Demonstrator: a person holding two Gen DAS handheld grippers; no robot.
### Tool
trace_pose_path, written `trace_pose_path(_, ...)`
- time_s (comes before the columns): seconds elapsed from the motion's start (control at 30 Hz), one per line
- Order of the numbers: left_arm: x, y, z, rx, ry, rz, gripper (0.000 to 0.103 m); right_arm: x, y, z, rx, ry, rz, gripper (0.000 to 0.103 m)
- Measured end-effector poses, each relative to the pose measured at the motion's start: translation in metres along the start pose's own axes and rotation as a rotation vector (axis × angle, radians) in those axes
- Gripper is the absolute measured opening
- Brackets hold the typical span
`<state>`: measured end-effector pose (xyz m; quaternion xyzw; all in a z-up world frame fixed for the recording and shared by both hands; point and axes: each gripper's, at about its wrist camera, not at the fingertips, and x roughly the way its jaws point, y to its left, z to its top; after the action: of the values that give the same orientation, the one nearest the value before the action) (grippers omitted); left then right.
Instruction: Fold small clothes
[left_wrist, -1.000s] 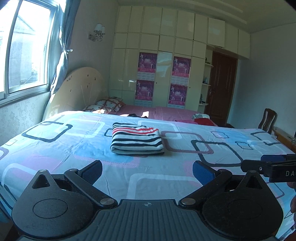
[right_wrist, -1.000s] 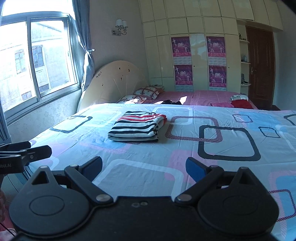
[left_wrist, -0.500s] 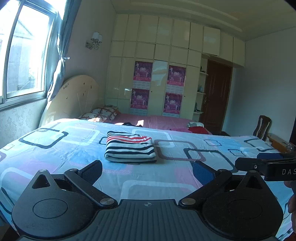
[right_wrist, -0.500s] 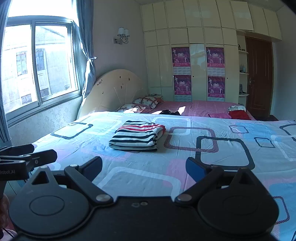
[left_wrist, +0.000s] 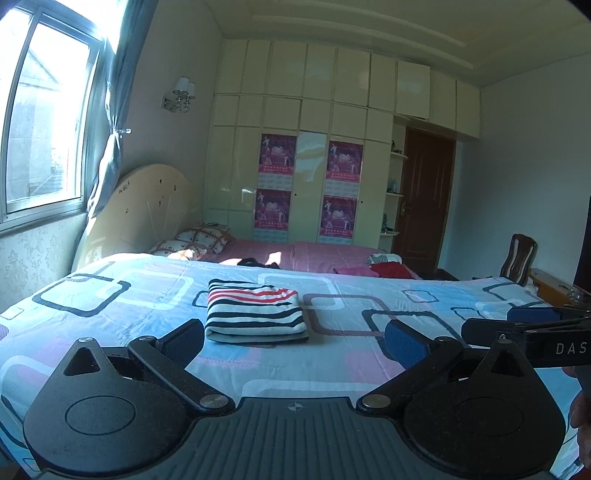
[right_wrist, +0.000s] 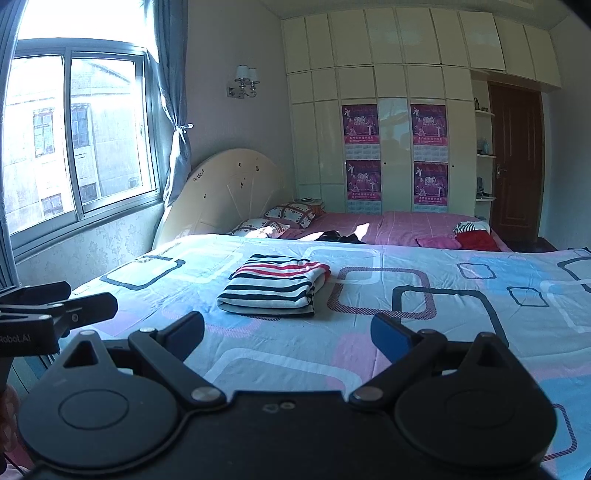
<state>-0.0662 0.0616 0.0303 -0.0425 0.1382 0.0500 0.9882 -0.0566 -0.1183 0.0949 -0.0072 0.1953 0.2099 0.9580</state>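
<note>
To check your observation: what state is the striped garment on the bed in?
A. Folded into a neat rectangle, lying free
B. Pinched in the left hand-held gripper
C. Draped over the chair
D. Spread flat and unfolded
A: the striped garment lies folded on the bedspread, with both open hand-held grippers short of it.

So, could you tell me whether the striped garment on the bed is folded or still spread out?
Folded: the striped garment lies as a compact layered rectangle on the bedsheet, its stacked edges visible in the right wrist view.
</note>
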Motion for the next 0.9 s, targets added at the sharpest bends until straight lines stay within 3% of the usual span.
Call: trace_pose_path(0.9, -0.0022, -0.0019, 0.0001, 0.006, 0.003, 0.001, 0.103, -0.0042, 0.0031, 0.0025, -0.008, -0.008, 0.002, 0.097)
